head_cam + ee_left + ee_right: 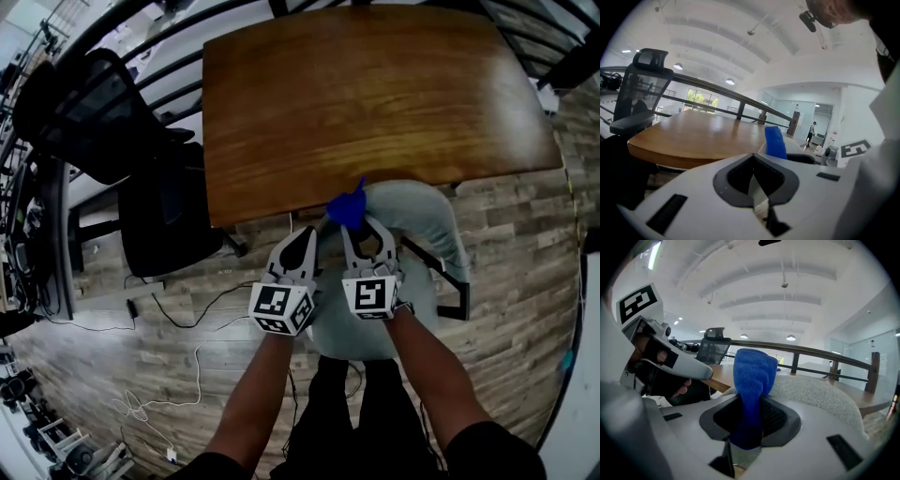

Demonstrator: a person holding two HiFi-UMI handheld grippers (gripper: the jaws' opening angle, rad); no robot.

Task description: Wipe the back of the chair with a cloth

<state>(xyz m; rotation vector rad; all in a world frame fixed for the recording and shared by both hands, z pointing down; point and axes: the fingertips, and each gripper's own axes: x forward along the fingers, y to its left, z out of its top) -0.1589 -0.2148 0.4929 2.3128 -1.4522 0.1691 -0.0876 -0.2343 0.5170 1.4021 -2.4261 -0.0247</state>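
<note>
Bright hall with a white vaulted ceiling, a dark railing and a pale wood-plank floor (525,234). Bunched blue microfibre cloth (752,373), pinched low down between the clamped jaws of the right gripper (362,231), free end standing up past the tips, right at the top edge of the grey fabric-covered chair back (424,212); contact with the fabric impossible to confirm. Likely soft, light and floppy, prone to fold over on the rough weave, so best held by a thick bunch and pressed flat, never by a loose corner. Chair back padded and curved, probably steady enough for firm strokes. Left gripper (302,246) just beside the right one, jaws together on nothing, apparently clear of the chair. Beyond the chair back, the near edge of a brown wooden table (356,94); off that table's left corner, a black mesh office chair (94,112). Only in the head view: layout of chair, table and both grippers. Only in the right gripper view: depth of the grip on the cloth. Only in the left gripper view: closed seam of its own jaws.
</note>
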